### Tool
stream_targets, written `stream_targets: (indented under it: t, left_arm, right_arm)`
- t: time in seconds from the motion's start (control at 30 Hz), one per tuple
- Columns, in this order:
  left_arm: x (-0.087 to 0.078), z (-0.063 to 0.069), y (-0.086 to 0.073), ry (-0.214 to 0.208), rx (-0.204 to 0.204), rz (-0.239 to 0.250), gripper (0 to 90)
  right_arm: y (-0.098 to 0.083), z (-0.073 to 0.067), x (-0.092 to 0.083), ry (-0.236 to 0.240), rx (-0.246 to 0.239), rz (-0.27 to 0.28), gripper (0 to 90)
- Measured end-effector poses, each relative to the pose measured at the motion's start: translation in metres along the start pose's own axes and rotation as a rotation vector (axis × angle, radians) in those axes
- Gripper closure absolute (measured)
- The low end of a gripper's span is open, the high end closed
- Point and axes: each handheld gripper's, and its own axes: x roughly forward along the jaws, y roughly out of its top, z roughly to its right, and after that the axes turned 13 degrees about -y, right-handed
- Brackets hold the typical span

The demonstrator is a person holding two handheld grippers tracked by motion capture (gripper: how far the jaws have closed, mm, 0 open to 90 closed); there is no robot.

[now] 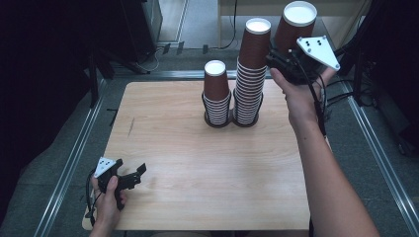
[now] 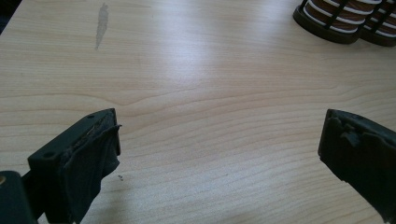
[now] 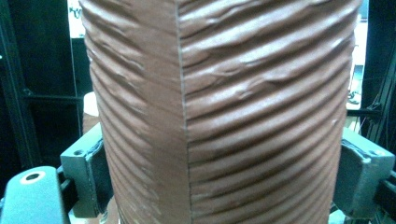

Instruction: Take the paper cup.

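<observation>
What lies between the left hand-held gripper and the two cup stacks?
Bare wooden table, in the high view, between the left hand-held gripper and the cup stacks.

Lab-like room, wooden table (image 1: 197, 163), metal floor rails (image 1: 69, 168), trailing cables (image 1: 148, 61)

Two cup stacks block the table's far edge; the rest lies open.

The short stack (image 1: 217, 94) and the tall stack (image 1: 250, 74) stand touching side by side at the middle of the far edge of the table (image 1: 197, 163), leaving no gap between them. Bare wood runs free to either side, toward both far corners. The left gripper (image 1: 129, 178) sits at the near left corner, jaws spread over bare wood.
</observation>
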Motion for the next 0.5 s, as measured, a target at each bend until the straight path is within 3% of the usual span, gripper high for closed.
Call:
stream_targets:
  t: [0.27,0.43,0.5]
  left_arm:
    - [0.000,0.000,0.000,0.000,0.000,0.002,0.0]
    - [0.000,0.001,0.000,0.003,0.000,0.003,0.0]
    - [0.000,0.001,0.000,0.006,0.002,0.006,0.0]
  right_arm:
    - [-0.014,0.008,-0.015,0.015,-0.001,-0.008,11.8]
    - [-0.031,0.012,-0.029,0.004,-0.061,-0.007,11.8]
    - [-0.033,0.013,-0.031,0.005,-0.063,-0.009,11.8]
